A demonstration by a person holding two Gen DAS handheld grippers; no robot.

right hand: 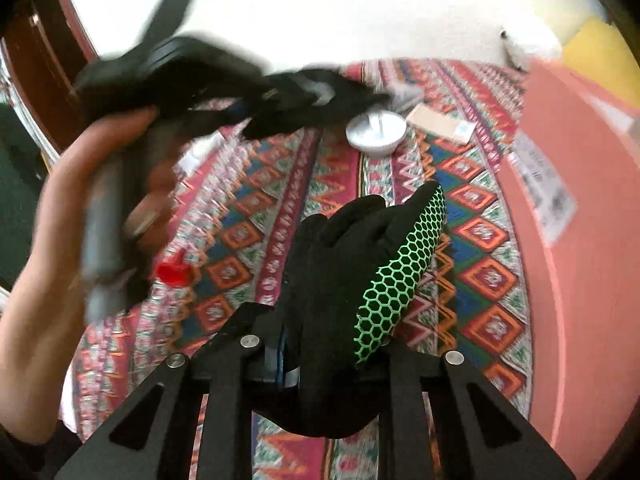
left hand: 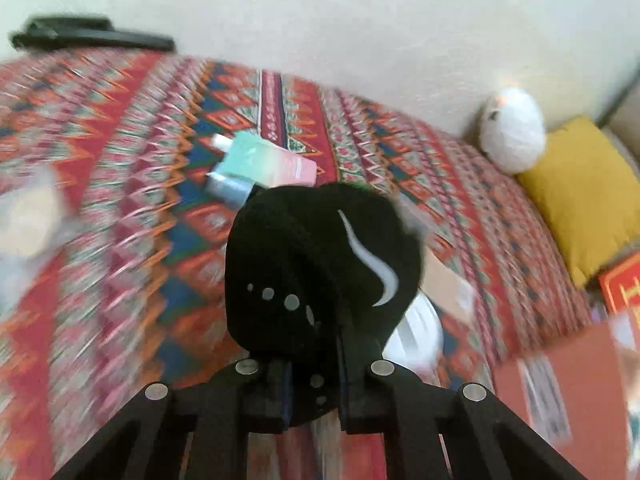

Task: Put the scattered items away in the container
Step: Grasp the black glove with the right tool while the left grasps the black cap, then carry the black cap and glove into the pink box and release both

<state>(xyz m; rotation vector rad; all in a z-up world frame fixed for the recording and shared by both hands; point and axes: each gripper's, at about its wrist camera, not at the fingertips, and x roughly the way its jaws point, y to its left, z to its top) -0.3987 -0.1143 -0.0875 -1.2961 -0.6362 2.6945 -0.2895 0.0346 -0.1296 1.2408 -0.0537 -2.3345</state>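
Black glove [left hand: 320, 264] clamped between left fingers [left hand: 280, 384]; honeycomb glove [right hand: 360, 280] pinched between right fingers [right hand: 286, 356].

Black linkage arms [right hand: 224, 412], silver screws [left hand: 156, 391]

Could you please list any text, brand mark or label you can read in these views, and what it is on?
"H": gold letter on the red box, cut off at the frame edge.
White printed label on the salmon-pink container: too blurred to read.
White swoosh mark and dots on the black glove: no words.
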